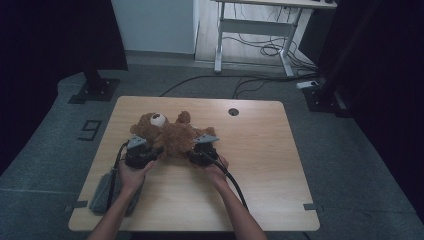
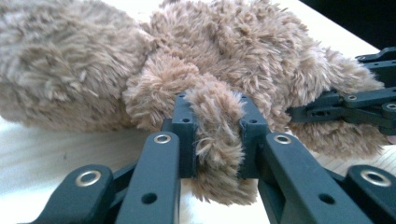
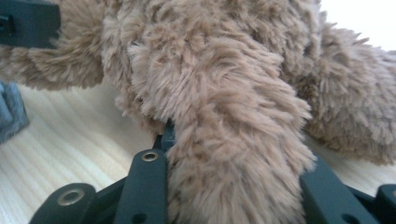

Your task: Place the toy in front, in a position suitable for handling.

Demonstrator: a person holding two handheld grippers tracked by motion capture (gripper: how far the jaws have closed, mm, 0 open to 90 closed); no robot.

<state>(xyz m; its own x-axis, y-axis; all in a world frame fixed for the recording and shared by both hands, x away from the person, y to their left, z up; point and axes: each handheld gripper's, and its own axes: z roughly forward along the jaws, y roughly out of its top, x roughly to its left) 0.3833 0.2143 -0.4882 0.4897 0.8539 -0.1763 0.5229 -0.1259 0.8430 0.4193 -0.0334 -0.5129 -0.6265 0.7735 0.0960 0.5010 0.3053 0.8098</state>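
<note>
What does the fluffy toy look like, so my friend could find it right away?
Look at the wooden table. Toward its back left lies a brown plush bear, with the left gripper and right gripper each clamped on one furry limb. Unlike the flat grey cloth at the near-left edge, it is shaggy, with a big white eye.

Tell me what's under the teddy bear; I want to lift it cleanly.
The teddy bear lies on the bare wooden table. The left gripper and right gripper each pinch a limb. Whatever sits beneath its body is covered.

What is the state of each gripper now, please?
Left gripper: closed on a limb of the teddy bear.
Right gripper: closed on another limb of the bear.
</note>
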